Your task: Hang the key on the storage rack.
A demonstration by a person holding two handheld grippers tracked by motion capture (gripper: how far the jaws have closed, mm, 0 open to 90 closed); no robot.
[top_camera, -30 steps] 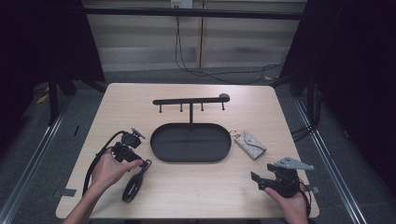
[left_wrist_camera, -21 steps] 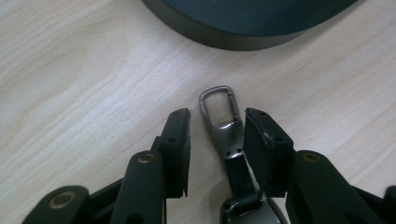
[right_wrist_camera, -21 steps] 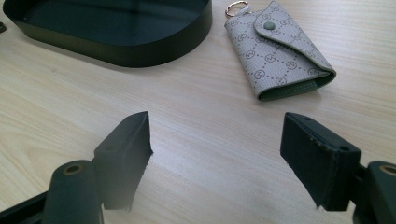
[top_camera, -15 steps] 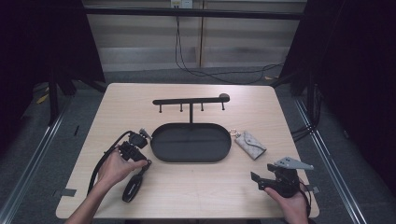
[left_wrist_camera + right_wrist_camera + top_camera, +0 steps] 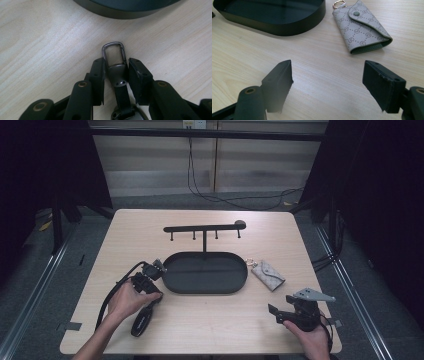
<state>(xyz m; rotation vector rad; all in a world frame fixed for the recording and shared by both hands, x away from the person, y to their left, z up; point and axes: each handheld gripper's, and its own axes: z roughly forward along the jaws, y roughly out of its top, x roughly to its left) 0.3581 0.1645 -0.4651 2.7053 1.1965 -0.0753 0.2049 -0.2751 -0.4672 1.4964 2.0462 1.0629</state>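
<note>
Now the left tool (image 5: pixel 116 75) pinches a dark metal clasp on a black strap (image 5: pixel 115 65) beside the black oval tray (image 5: pixel 205 272); the right tool (image 5: pixel 328 85) gapes wide over the pale wooden worktop (image 5: pixel 322 60).

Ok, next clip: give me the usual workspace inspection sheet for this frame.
Surface: light wooden table, bare around the items.
Job's things: black oval tray with hook rack; beige key pouch right of the tray; black strap clip at the tray's left end.
Clutter: nothing seen.
Grippers: left gripper shut on the clip; right gripper open, holding nothing.
Cables: left gripper's cable loops across the table; wall cable hangs down behind.
Surroundings: dark curtains, grey floor.
</note>
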